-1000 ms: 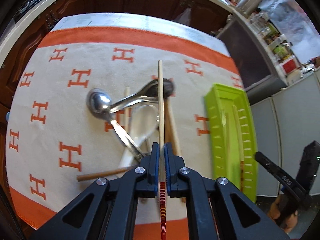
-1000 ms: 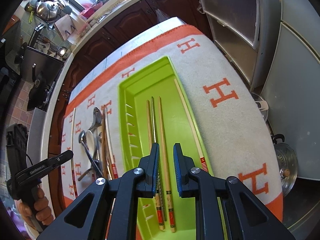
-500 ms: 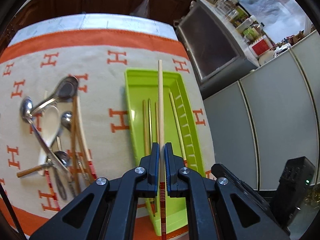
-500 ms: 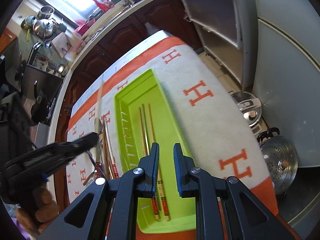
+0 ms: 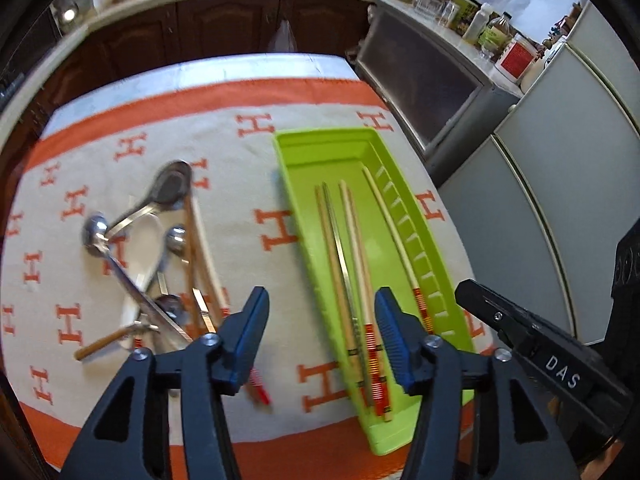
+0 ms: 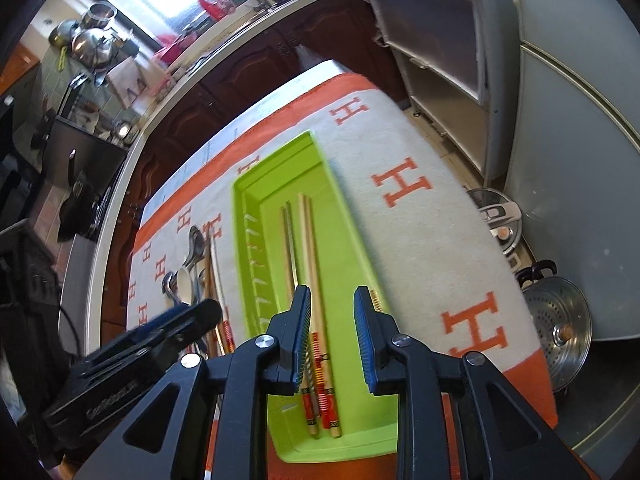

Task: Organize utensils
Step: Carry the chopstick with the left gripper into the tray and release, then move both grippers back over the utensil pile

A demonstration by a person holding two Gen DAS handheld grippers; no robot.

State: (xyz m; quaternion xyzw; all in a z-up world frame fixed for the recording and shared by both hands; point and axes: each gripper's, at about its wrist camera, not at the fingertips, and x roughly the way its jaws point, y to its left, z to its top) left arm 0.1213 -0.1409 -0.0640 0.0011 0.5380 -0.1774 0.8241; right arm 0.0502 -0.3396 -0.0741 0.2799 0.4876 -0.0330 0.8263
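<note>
Hovering released, the left gripper [image 5: 320, 332] straddles chopsticks [image 5: 362, 304] lying in the green tray [image 5: 320, 138].

Bright window [image 6: 168, 4] daylight, fisheye-bent edges (slight motion blur)

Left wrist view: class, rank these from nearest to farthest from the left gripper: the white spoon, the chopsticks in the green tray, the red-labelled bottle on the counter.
1. Chopsticks, in the tray, between the open fingers.
2. White spoon, left, in the pile.
3. Red-labelled bottle, far right, on the counter.
</note>
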